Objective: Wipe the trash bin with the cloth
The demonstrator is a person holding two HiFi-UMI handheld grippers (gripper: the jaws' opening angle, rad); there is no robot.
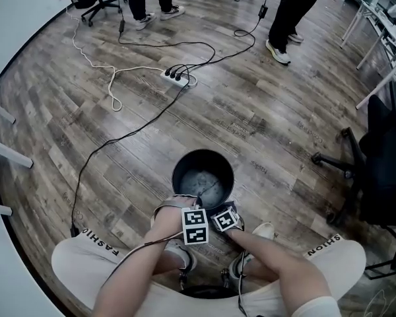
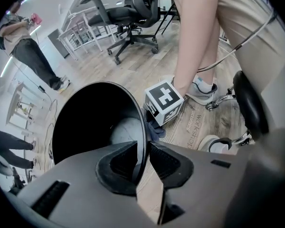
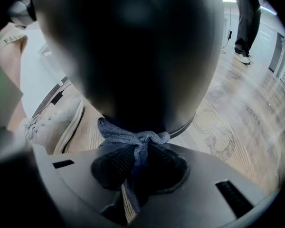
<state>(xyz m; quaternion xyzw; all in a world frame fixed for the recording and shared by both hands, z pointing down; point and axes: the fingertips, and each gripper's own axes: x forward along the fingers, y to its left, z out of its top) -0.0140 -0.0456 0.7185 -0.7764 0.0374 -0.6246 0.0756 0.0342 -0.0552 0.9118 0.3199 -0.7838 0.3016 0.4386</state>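
A black round trash bin point(image 1: 202, 176) stands on the wood floor between the person's knees. My left gripper point(image 2: 143, 161) points steeply down and is shut on the bin's thin near rim point(image 2: 143, 127), one jaw inside and one outside. My right gripper point(image 3: 136, 167) is shut on a bunched blue-grey cloth point(image 3: 133, 139), which presses against the bin's dark outer wall point(image 3: 133, 56) low down near its base. In the head view both marker cubes, left point(image 1: 195, 225) and right point(image 1: 226, 218), sit side by side at the bin's near edge. The cloth point(image 2: 155, 130) also shows under the right cube in the left gripper view.
A white power strip point(image 1: 176, 76) with trailing cables lies on the floor beyond the bin. A black office chair point(image 1: 376, 157) stands at the right. People's legs point(image 1: 284, 18) stand at the far side. The person's white shoes point(image 1: 259, 232) flank a stool base close to the bin.
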